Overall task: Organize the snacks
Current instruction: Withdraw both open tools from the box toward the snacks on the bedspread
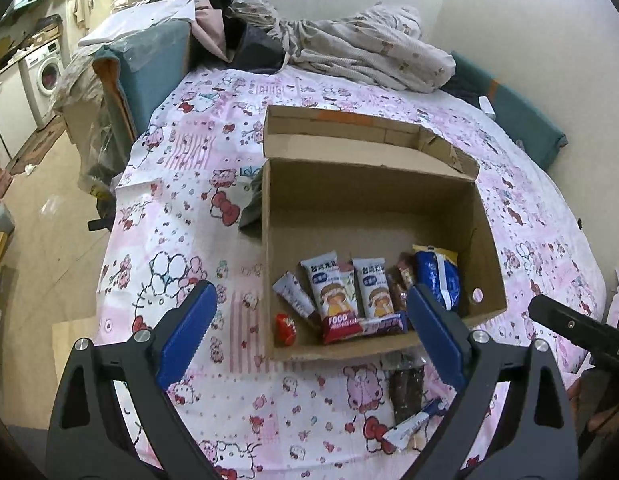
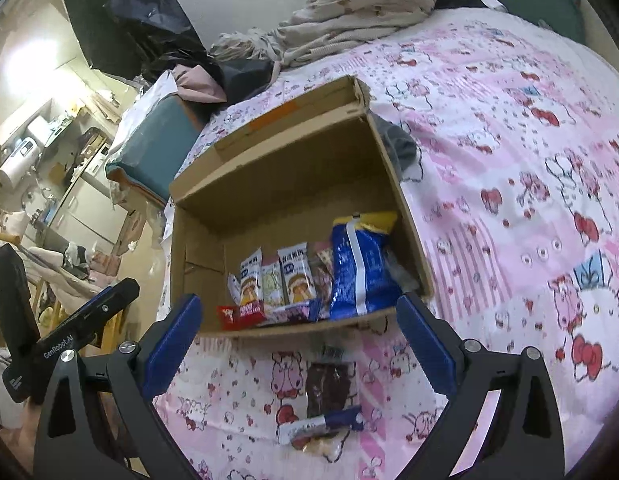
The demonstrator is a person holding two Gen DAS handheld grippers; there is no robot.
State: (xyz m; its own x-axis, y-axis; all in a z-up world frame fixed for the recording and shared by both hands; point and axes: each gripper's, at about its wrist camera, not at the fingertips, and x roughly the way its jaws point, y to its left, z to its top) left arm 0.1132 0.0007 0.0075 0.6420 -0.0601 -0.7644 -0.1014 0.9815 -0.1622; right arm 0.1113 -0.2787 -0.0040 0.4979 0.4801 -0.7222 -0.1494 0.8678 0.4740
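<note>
An open cardboard box (image 1: 485, 240) (image 2: 409, 216) sits on the pink cartoon bedsheet (image 1: 197, 208) (image 2: 529, 160). Inside lie several snack packs: two white rice-cake packs (image 1: 329, 288) (image 2: 295, 276), a blue bag (image 1: 439, 276) (image 2: 361, 264), a red candy (image 1: 286, 329) and a red-and-purple bar (image 1: 361, 326). In front of the box, on the sheet, lie a dark brown pack (image 1: 407, 388) (image 2: 329, 388) and a small white-and-blue pack (image 1: 415, 428) (image 2: 321, 426). My left gripper (image 1: 309, 320) hangs open over the box's near edge, empty. My right gripper (image 2: 297, 332) is open too, above the loose packs.
Crumpled bedding and clothes (image 1: 357, 48) pile up at the bed's far end, beside a teal cushion (image 1: 157, 64). The bed's left edge drops to the floor, where a washing machine (image 1: 45, 72) stands. The other gripper's body (image 1: 581, 328) (image 2: 81, 320) shows at each view's edge.
</note>
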